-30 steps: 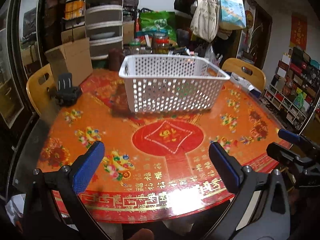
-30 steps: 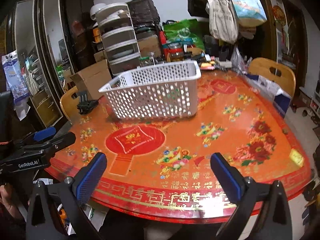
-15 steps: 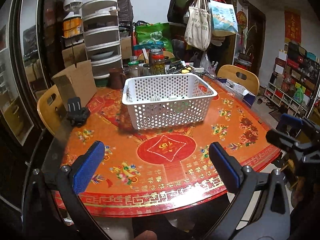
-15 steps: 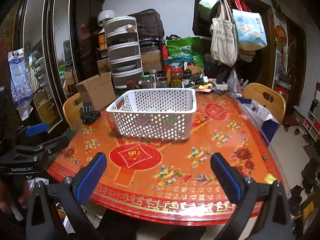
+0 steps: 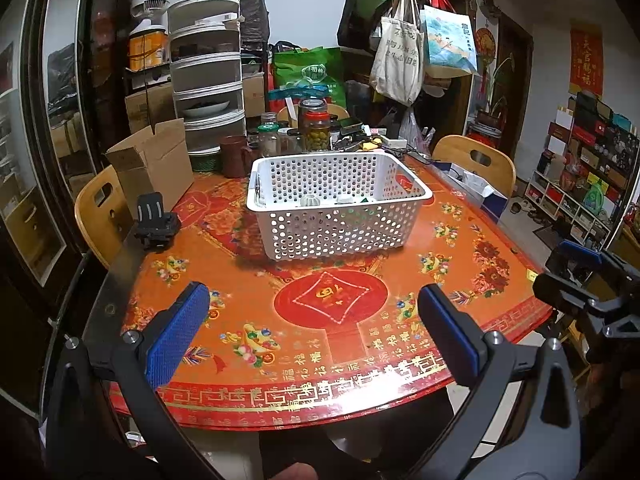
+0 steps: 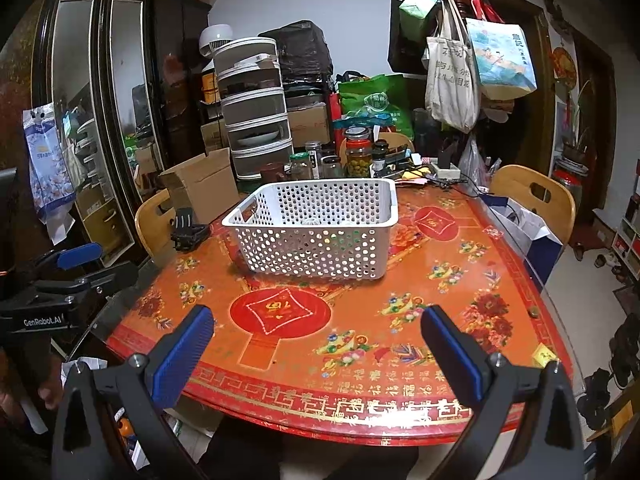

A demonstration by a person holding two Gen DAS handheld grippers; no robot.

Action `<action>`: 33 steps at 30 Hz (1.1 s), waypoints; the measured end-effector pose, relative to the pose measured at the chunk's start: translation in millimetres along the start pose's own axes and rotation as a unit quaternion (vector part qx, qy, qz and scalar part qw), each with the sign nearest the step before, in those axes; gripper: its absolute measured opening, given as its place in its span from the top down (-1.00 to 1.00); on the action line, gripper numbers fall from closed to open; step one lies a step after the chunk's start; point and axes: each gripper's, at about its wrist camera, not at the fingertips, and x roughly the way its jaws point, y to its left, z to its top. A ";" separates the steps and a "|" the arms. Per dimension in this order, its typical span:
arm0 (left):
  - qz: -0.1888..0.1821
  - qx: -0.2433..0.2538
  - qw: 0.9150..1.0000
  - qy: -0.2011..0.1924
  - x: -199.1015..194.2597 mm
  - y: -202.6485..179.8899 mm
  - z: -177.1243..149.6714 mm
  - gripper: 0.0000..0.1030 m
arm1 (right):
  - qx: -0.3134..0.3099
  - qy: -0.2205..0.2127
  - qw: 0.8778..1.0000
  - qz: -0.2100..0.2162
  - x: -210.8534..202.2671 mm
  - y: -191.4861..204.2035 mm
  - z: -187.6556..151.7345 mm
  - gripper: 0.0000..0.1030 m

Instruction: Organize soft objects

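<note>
Left wrist view: left gripper (image 5: pixel 312 328) and right gripper (image 6: pixel 316 340) both wide, empty; white basket (image 5: pixel 340 216) dead ahead, well apart, long axis crosswise, neither clearly nearer.

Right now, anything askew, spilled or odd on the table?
Nothing spilled or damaged. The white basket stands upright on the table, a few small items inside. One oddity: a black camera mount sits alone near the table's edge. Both grippers are open.
</note>
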 end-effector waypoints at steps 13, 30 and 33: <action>-0.001 0.002 1.000 0.009 8.0 -1.9 -5.5 -1.00 | -0.002 -0.001 1.000 0.001 1.3 0.4 0.5 -1.00; 0.001 -0.002 1.000 0.010 10.1 2.9 -6.8 -1.00 | -0.009 -0.001 1.000 -0.001 -1.8 0.7 2.4 -1.00; 0.001 -0.001 1.000 0.011 11.1 2.8 -7.2 -1.00 | -0.008 -0.001 1.000 -0.001 -1.5 1.4 2.2 -1.00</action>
